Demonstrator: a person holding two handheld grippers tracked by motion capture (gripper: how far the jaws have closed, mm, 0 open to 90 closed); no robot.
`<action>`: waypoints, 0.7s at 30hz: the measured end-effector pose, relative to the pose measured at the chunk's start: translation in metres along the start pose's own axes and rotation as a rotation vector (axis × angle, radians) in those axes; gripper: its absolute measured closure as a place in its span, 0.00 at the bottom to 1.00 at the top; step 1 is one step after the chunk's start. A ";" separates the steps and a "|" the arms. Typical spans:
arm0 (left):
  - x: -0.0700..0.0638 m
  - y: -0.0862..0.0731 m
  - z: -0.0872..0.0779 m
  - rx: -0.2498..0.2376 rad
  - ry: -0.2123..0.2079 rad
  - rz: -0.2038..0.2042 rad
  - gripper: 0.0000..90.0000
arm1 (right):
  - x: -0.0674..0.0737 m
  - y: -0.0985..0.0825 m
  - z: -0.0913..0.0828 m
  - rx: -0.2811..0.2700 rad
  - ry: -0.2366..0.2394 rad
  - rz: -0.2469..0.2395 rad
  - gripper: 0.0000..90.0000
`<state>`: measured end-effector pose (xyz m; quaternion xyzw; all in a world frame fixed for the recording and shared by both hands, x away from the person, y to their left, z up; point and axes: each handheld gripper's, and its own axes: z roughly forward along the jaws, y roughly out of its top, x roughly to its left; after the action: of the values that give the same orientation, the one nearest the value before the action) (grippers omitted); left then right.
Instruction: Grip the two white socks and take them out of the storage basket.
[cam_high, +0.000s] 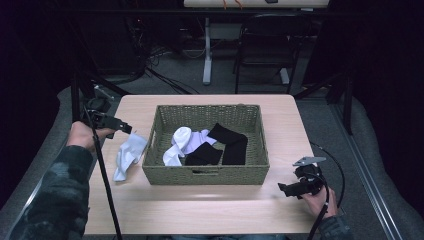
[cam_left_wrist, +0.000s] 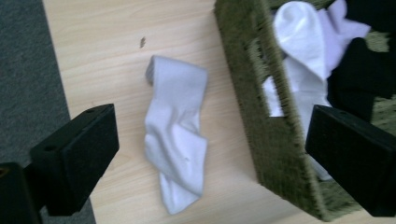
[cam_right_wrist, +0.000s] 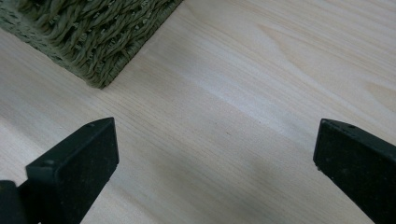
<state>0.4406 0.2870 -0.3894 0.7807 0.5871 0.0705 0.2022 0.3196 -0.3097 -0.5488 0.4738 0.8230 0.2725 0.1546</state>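
Black left tool (cam_left_wrist: 205, 154) agape over white sock (cam_left_wrist: 176, 130), right tool (cam_right_wrist: 210, 172) agape, empty

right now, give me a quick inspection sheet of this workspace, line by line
surface: light wooden table, its front part bare.
job's things: woven basket mid-table holding white socks and black socks; one white sock lies on the table just outside the basket's left wall.
clutter: nothing seen.
grippers: left gripper open, above the loose sock; right gripper open over bare table near the basket's front right corner, holding nothing.
cables: a black cable trails from the left gripper; another loops behind the right one.
surroundings: dark room, grey floor, a black chair and a table leg behind.
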 end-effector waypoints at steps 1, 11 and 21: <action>-0.004 0.003 -0.002 -0.005 0.005 0.007 0.01 | 0.000 0.000 0.000 -0.001 0.002 0.000 0.00; -0.048 0.023 -0.012 -0.033 -0.008 0.126 0.00 | -0.002 -0.001 0.000 0.010 -0.004 -0.009 0.00; -0.099 0.041 0.019 -0.011 -0.049 0.212 0.00 | -0.003 -0.002 0.000 0.004 -0.003 0.004 0.00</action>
<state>0.4538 0.1795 -0.3775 0.8387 0.4957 0.0757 0.2124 0.3193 -0.3130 -0.5497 0.4762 0.8224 0.2705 0.1543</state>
